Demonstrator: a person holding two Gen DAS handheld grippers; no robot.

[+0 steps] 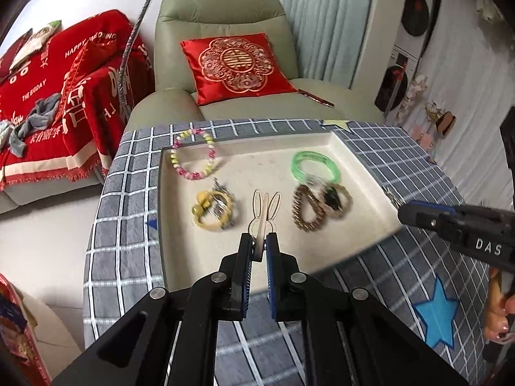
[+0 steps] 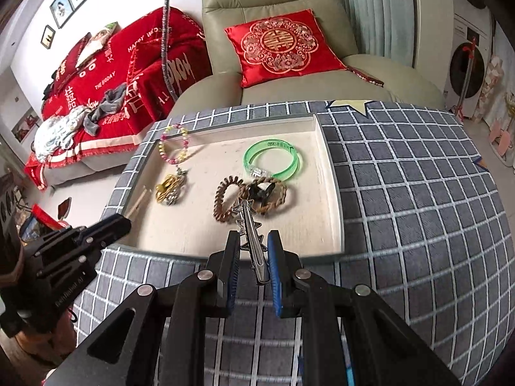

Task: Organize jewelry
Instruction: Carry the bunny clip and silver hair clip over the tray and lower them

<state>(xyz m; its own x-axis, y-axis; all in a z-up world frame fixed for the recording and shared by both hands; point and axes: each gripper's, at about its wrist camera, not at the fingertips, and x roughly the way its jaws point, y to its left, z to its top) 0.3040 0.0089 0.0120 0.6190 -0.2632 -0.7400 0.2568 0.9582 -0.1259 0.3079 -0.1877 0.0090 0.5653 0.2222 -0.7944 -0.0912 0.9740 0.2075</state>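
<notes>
A cream tray [image 1: 180,251] [image 2: 331,199] sits on a grey checked cloth. In it lie a pink-yellow bead bracelet [image 1: 193,154] [image 2: 173,146], a green bangle [image 1: 315,165] [image 2: 273,160], brown coil hair ties [image 1: 318,206] [image 2: 249,196] and a yellow-gold jewelry heap [image 1: 214,210] [image 2: 169,189]. My left gripper [image 1: 259,244] is shut on a rabbit-shaped hair clip [image 1: 265,212], held above the tray's near edge. My right gripper [image 2: 254,251] is shut on a silver star hair clip [image 2: 251,228], held above the tray's front edge.
The checked cloth [image 2: 402,193] with a blue star [image 1: 437,315] covers the table. A green armchair [image 1: 225,19] with a red cushion [image 1: 238,64] stands behind it. A sofa with a red blanket [image 1: 48,96] is at left. A washing machine [image 2: 466,64] is at right.
</notes>
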